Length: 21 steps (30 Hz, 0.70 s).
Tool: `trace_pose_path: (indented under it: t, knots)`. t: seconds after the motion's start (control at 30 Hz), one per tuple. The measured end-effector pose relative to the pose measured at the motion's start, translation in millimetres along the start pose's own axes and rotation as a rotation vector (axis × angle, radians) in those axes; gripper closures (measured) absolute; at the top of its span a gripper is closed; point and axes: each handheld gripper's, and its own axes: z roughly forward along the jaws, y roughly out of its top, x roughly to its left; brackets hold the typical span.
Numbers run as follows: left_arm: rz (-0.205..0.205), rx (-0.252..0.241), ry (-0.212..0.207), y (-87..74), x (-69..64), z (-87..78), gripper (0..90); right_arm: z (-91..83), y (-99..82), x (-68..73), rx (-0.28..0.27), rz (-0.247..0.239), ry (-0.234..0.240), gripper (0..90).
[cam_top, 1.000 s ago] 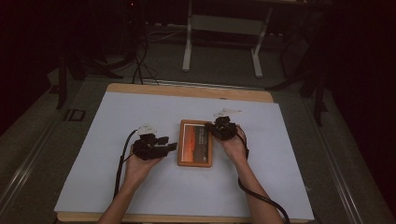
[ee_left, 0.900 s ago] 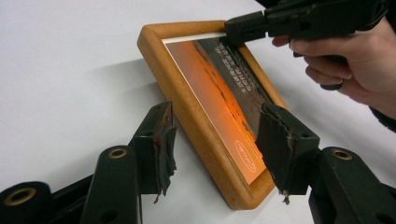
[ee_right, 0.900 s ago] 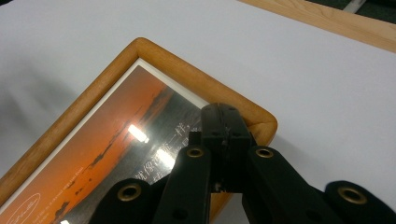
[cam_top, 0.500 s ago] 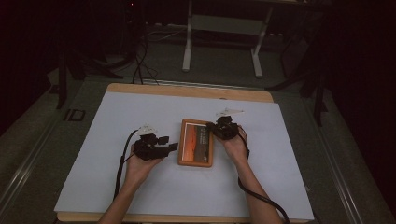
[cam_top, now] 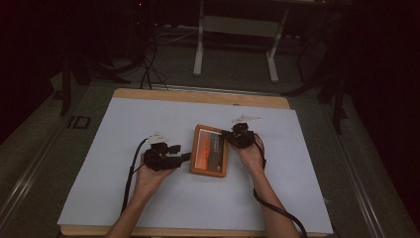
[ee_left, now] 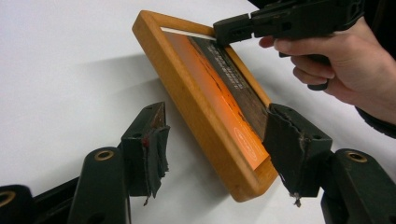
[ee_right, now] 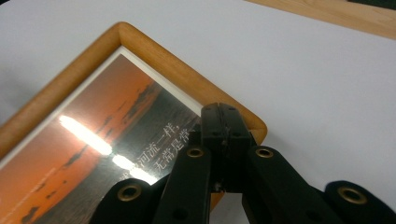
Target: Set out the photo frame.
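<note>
Wooden picture frame [cam_top: 210,157] apparently flat on table [cam_top: 124,129]

dim room, grey floor [cam_top: 237,74]. white-sheeted wooden table [cam_top: 297,163] lit. metal stand legs [cam_top: 235,44] at 12, cables [cam_top: 148,69] at 11.

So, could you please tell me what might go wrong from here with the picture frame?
The left gripper has just been opening, its pads off the wooden picture frame, which looks tilted off the white sheet, so it may drop flat. The right gripper, shut, presses on the picture near a corner and might slip or scratch the glossy surface.
</note>
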Motion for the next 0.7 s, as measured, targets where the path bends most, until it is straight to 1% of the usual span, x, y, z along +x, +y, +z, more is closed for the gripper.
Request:
trace_pose_path:
  t: [0.27, 0.4, 0.63, 0.7]
  knots:
    - [0.0, 0.007, -0.006, -0.5, -1.7, 2.6, 40.0, 2.4, -5.5, -7.8, 0.012, 0.025, -0.016, 90.0]
    - [-0.003, 0.002, -0.016, -0.2, -3.2, 3.7, 39.5, 3.3, -7.4, -9.1, 0.018, 0.028, -0.022, 90.0]
    - [0.0, 0.01, -0.034, -0.7, -8.4, 7.9, 38.6, 5.9, -12.9, -13.1, 0.037, 0.044, -0.029, 90.0]
    - [-0.001, 0.012, -0.041, -1.2, -9.8, 10.0, 38.0, 5.6, -14.1, -14.1, 0.033, 0.049, -0.022, 90.0]
